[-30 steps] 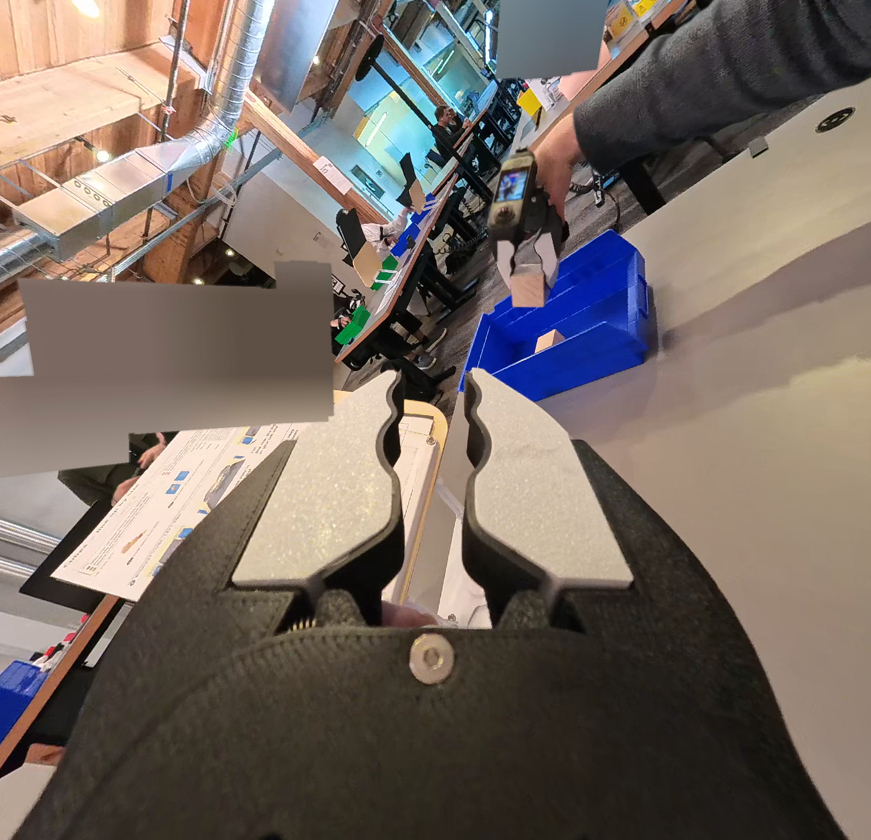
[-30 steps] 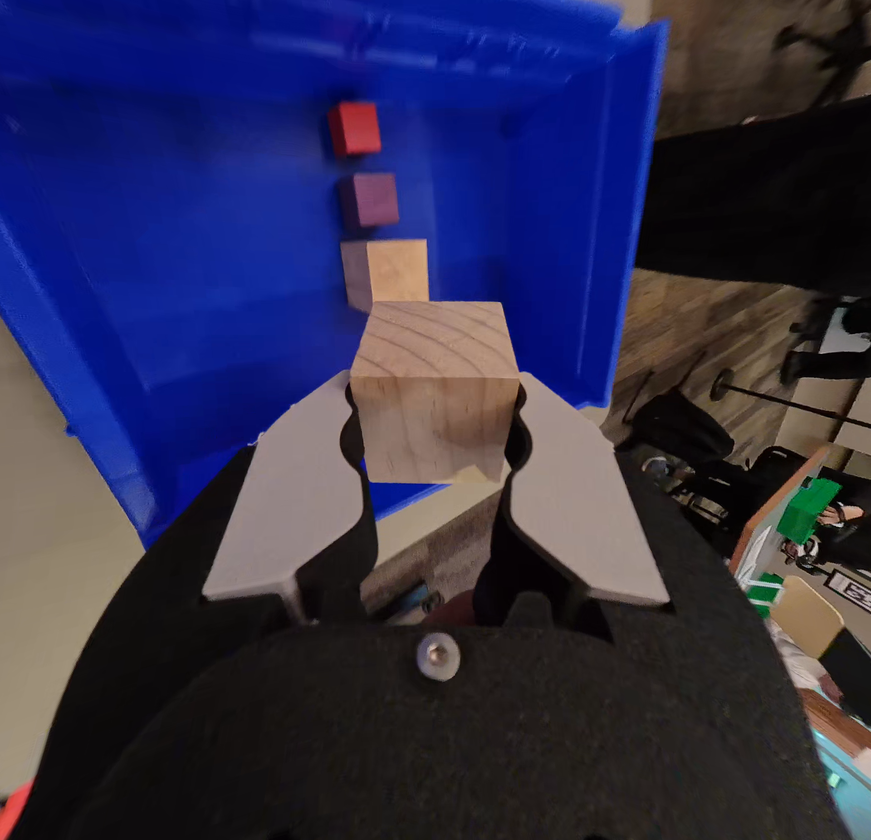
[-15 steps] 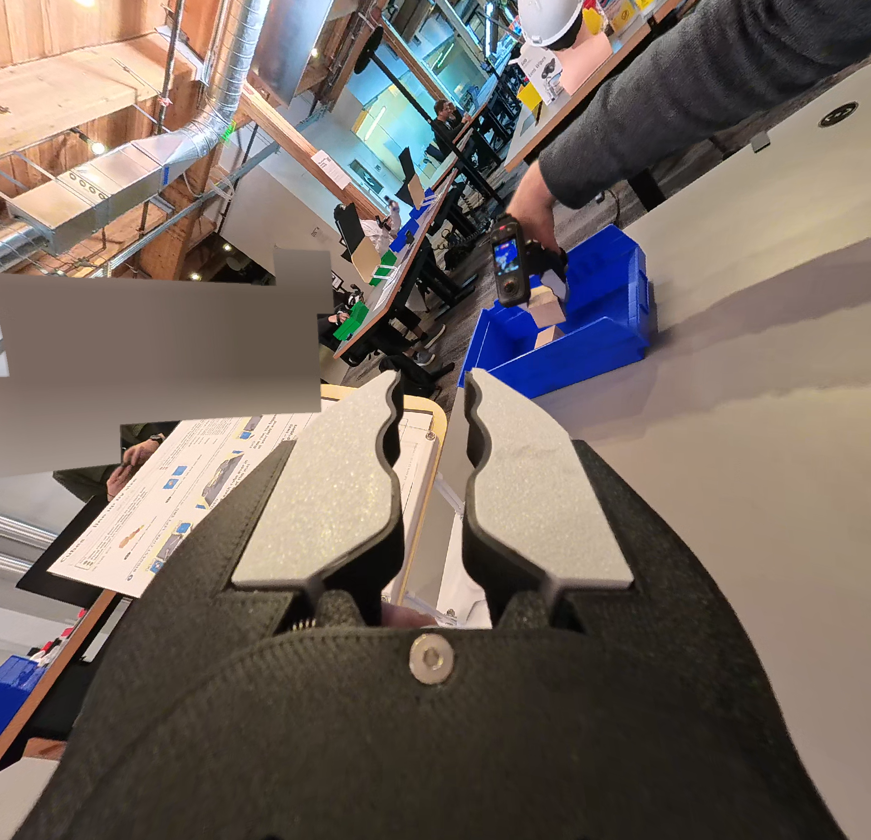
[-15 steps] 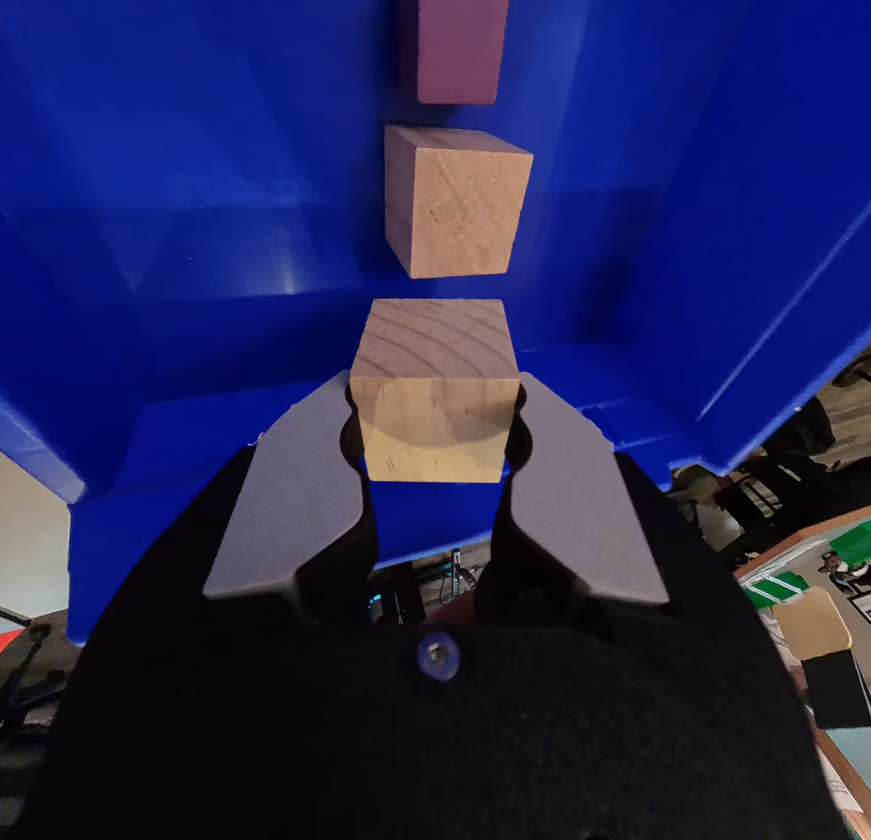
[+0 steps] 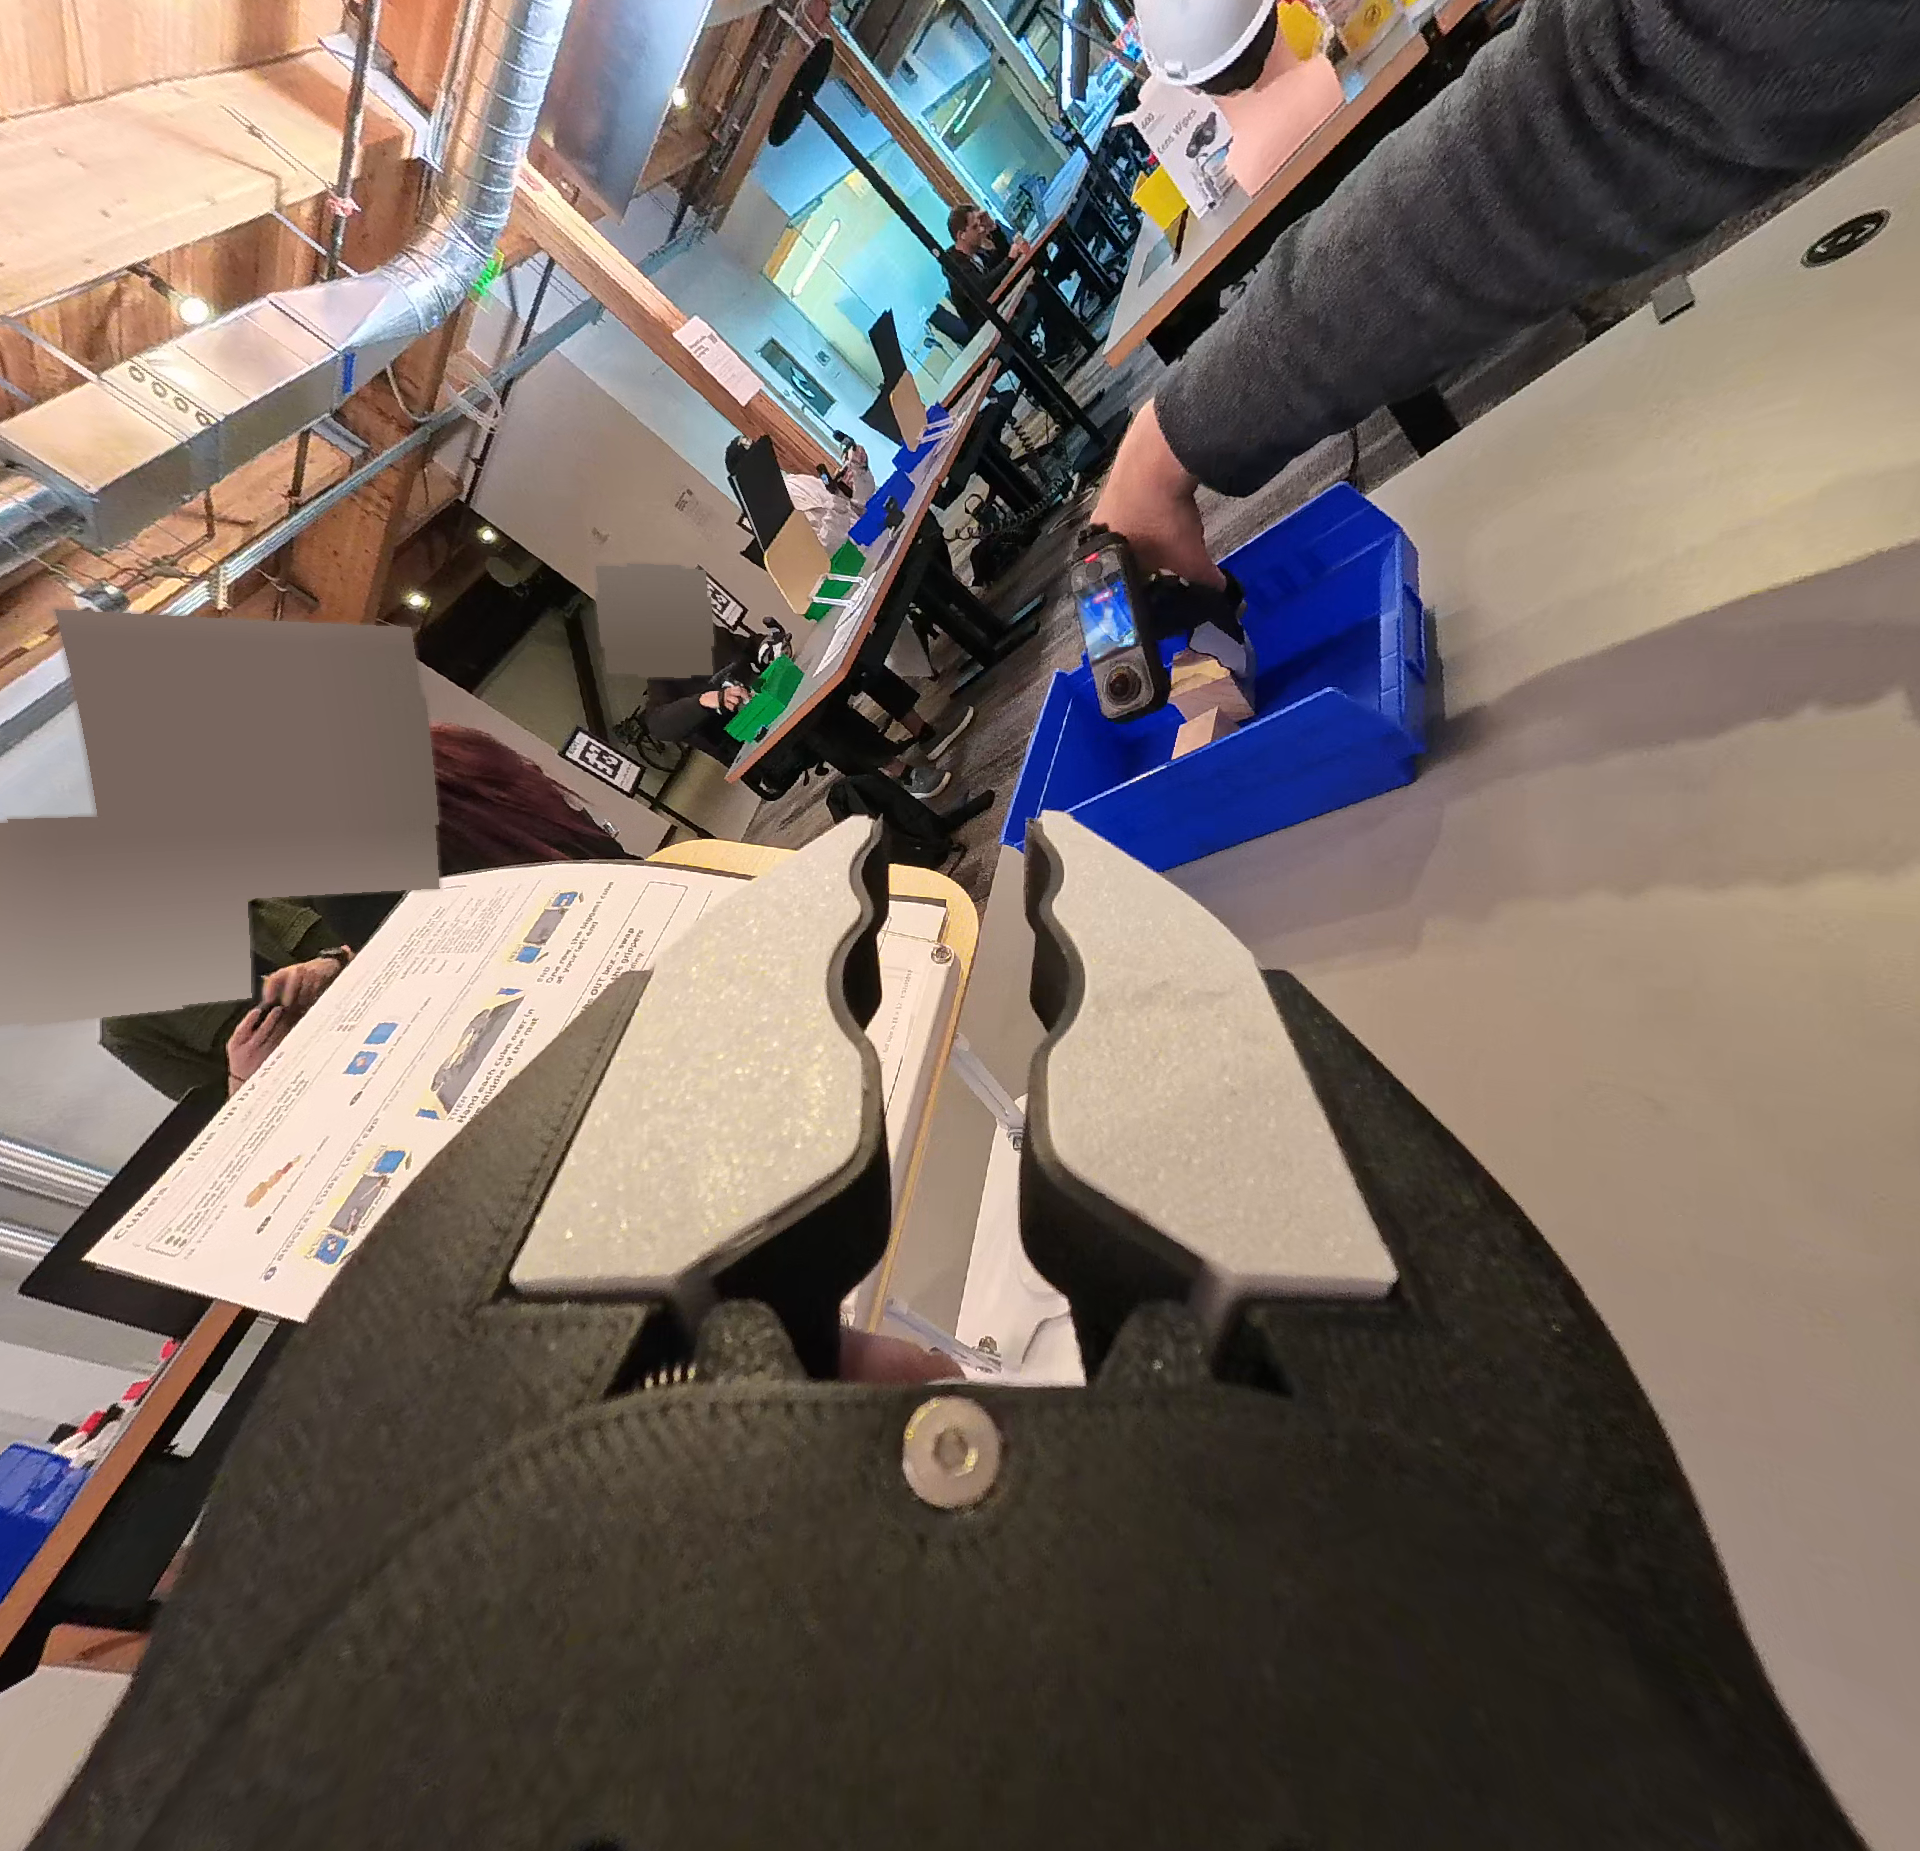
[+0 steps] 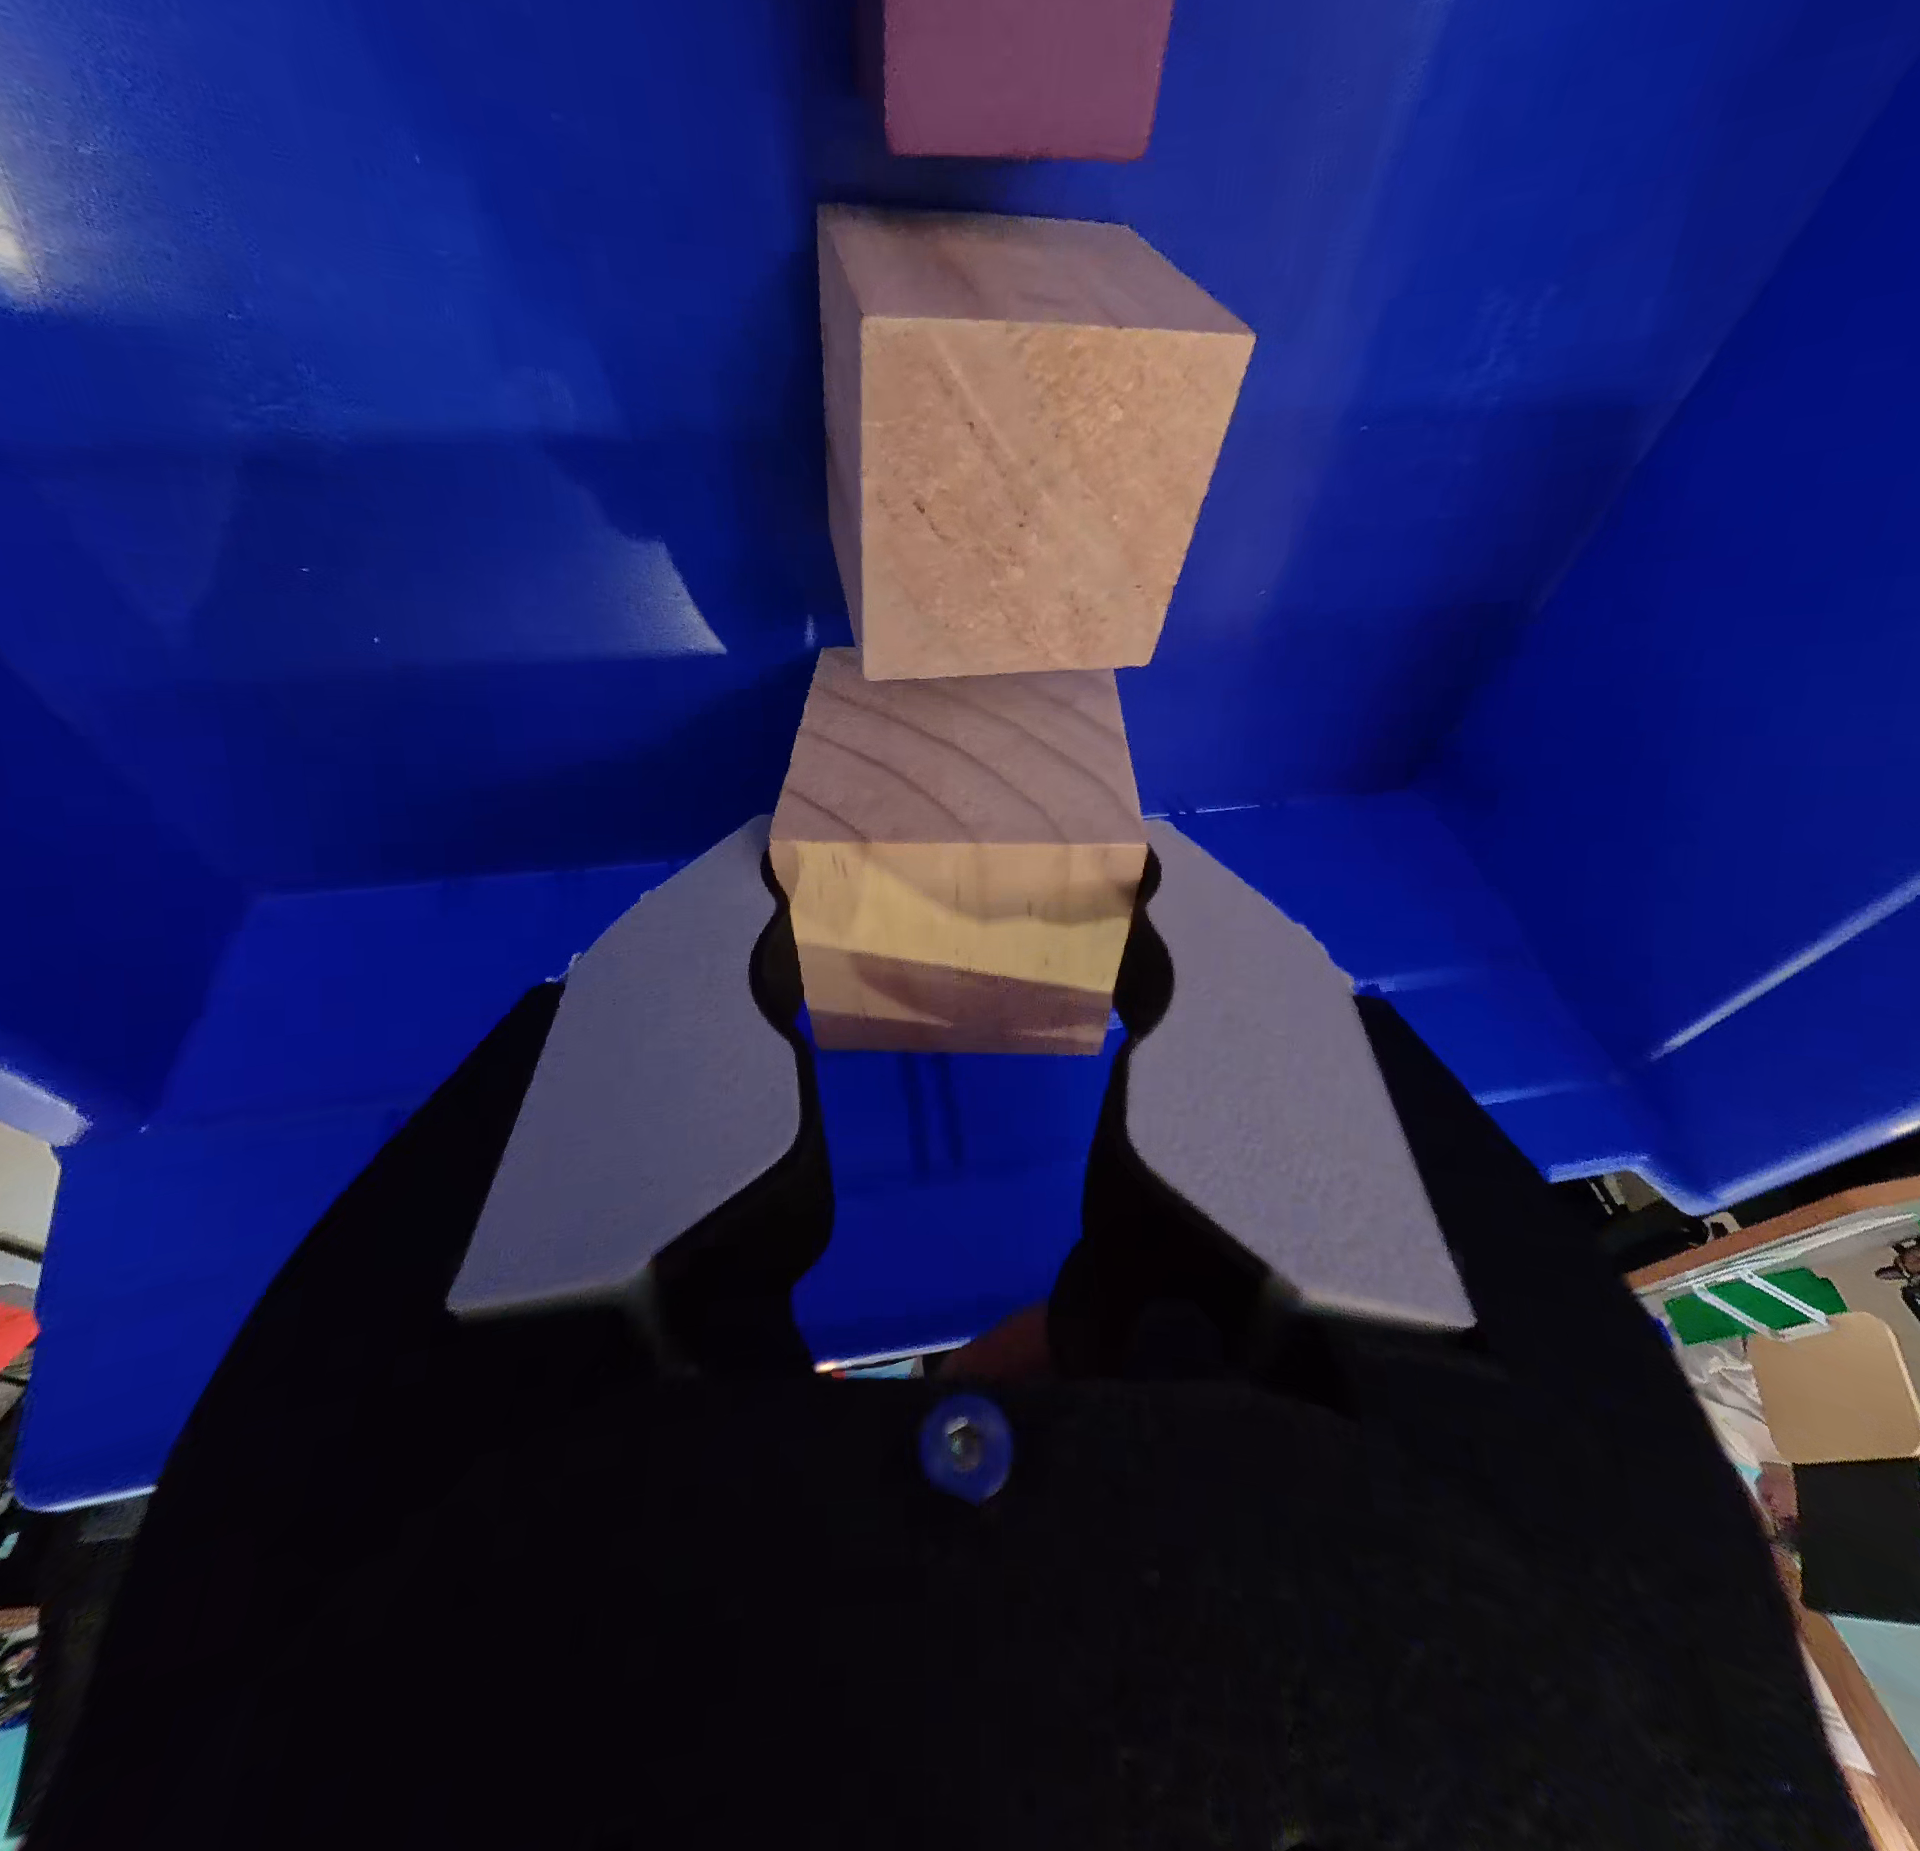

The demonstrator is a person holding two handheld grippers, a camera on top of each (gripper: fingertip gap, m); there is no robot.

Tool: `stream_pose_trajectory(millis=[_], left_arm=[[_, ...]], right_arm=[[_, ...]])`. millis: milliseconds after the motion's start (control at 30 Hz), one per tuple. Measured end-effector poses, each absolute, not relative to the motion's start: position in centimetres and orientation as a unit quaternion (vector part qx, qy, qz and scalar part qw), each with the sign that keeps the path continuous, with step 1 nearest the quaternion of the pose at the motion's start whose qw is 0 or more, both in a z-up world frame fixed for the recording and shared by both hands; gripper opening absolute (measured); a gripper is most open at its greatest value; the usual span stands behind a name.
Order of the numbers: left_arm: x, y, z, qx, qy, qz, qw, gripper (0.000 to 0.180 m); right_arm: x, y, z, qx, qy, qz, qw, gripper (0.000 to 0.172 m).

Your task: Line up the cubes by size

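Your right gripper (image 6: 958, 871) was down inside the blue bin (image 6: 416, 451), its two fingers pressed against the sides of a plain wooden cube (image 6: 956, 928). Just beyond it in the bin sat a second wooden cube (image 6: 1023, 471), its near edge overlapping the held cube in the view; whether they touched I could not tell. Past that one, with a gap between, lay a purple cube (image 6: 1023, 45), all three roughly in one line.

Your left gripper (image 5: 954, 856) hung over the edge of the grey table (image 5: 1558, 1074), well apart from the bin, its fingers a narrow gap apart with nothing between them. A printed sheet (image 5: 416, 1053) lay beyond it.
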State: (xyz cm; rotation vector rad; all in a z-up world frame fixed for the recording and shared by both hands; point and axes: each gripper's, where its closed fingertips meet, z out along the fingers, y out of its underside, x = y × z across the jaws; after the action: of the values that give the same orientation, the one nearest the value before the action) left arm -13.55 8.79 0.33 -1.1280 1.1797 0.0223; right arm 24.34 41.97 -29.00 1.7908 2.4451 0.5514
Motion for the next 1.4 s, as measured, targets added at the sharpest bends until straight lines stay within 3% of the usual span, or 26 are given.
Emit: stream_pose_trajectory(millis=[500, 933, 1167, 1400], left_arm=[[-13.3, 8.8, 0.1, -0.503, 0.532, 0.004, 0.681, 0.025], [-13.4, 8.8, 0.0, -0.502, 0.532, -0.001, 0.681, 0.025], [-13.7, 9.0, 0.2, -0.503, 0.526, 0.001, 0.686, 0.026], [-13.6, 8.7, 0.7, -0.500, 0.523, 0.010, 0.690, 0.026]], right_arm=[[24.5, 42.1, -29.2, 0.595, 0.783, 0.172, 0.055, 0.060], [23.9, 43.0, -28.3, 0.594, 0.783, 0.186, 0.023, 0.066], [20.6, 41.8, -21.5, 0.585, 0.776, 0.192, -0.136, 0.068], [18.2, 36.5, -13.8, 0.570, 0.717, 0.216, -0.337, 0.059]])
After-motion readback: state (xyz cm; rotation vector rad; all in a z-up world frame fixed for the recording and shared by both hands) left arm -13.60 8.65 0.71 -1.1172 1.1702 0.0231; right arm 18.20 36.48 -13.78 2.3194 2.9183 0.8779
